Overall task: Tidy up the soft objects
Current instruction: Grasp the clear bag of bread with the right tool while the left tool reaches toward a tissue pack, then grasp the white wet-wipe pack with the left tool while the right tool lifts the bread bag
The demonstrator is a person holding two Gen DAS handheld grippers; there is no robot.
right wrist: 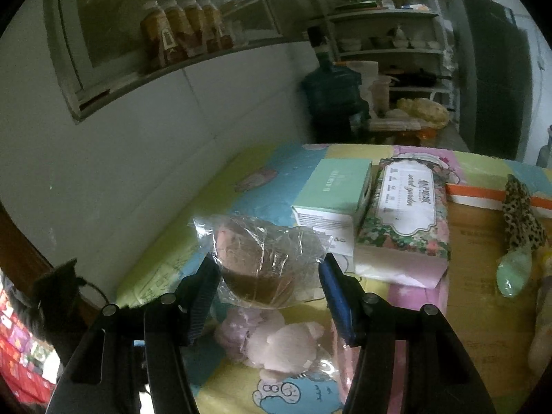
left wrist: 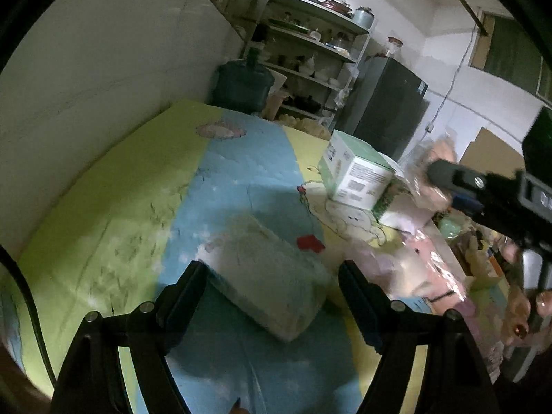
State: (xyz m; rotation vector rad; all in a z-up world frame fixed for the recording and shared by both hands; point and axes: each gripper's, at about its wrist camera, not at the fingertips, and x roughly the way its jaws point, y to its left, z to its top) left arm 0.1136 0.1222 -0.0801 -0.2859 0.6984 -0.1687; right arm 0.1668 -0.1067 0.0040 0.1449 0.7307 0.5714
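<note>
My left gripper (left wrist: 272, 272) is open and hovers over a pale, whitish folded cloth pad (left wrist: 272, 276) that lies on the cartoon-print bedsheet (left wrist: 241, 172); its fingers stand on either side of the pad without pressing it. My right gripper (right wrist: 269, 276) is shut on a clear plastic bag holding a brown and pink plush (right wrist: 258, 255), lifted above the sheet. From the left wrist view the right gripper (left wrist: 445, 186) and its bag (left wrist: 434, 158) show at the right. Below the bag lies a pink plush toy (right wrist: 286, 341) in plastic.
A mint green box (right wrist: 331, 186) and a floral tissue pack (right wrist: 403, 220) sit on the bed beside a cardboard box (right wrist: 483, 241). A leopard-print piece (right wrist: 521, 210) and a pale green soft item (right wrist: 514, 272) lie at right. Wall at left; a water jug (left wrist: 241, 82) and shelves (left wrist: 310, 45) behind.
</note>
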